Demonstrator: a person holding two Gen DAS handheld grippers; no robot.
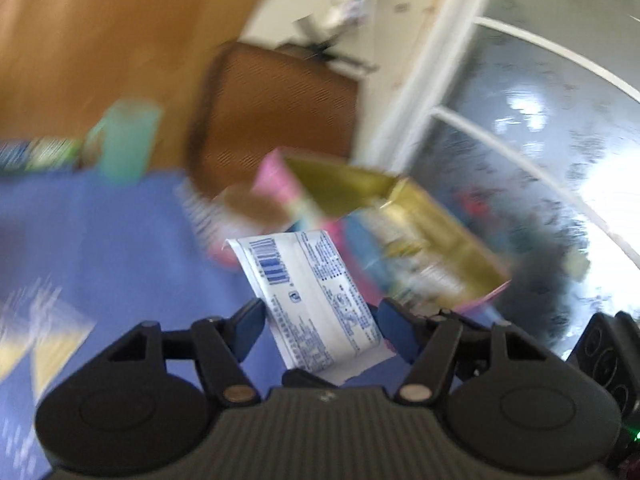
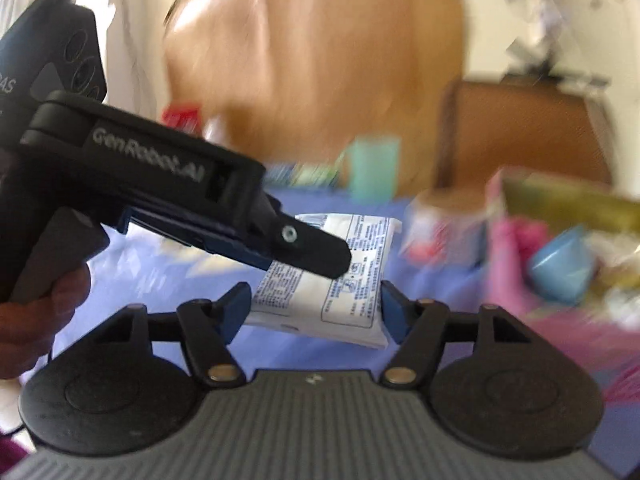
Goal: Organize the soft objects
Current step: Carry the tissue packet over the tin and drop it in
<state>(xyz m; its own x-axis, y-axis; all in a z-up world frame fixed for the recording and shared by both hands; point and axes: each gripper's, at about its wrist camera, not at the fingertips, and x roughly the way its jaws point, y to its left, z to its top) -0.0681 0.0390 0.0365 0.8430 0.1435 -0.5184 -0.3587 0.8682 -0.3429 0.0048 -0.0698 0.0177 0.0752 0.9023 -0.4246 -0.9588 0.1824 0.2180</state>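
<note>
A white soft packet with blue print and a barcode [image 1: 308, 296] sits between the fingers of my left gripper [image 1: 322, 316], which is shut on it above the blue cloth. In the right wrist view the same packet [image 2: 340, 280] lies between the fingers of my right gripper [image 2: 316, 304], which also holds it. The left gripper's black body [image 2: 160, 184] reaches in from the left and its finger [image 2: 316, 250] lies over the packet's top. Both views are blurred by motion.
A pink and gold open box [image 1: 384, 220] holding colourful items stands just beyond the packet; it also shows in the right wrist view [image 2: 560, 240]. A teal cup [image 1: 128, 140] stands at the back of the blue cloth [image 1: 100, 240]. A brown chair back [image 1: 272, 112] is behind.
</note>
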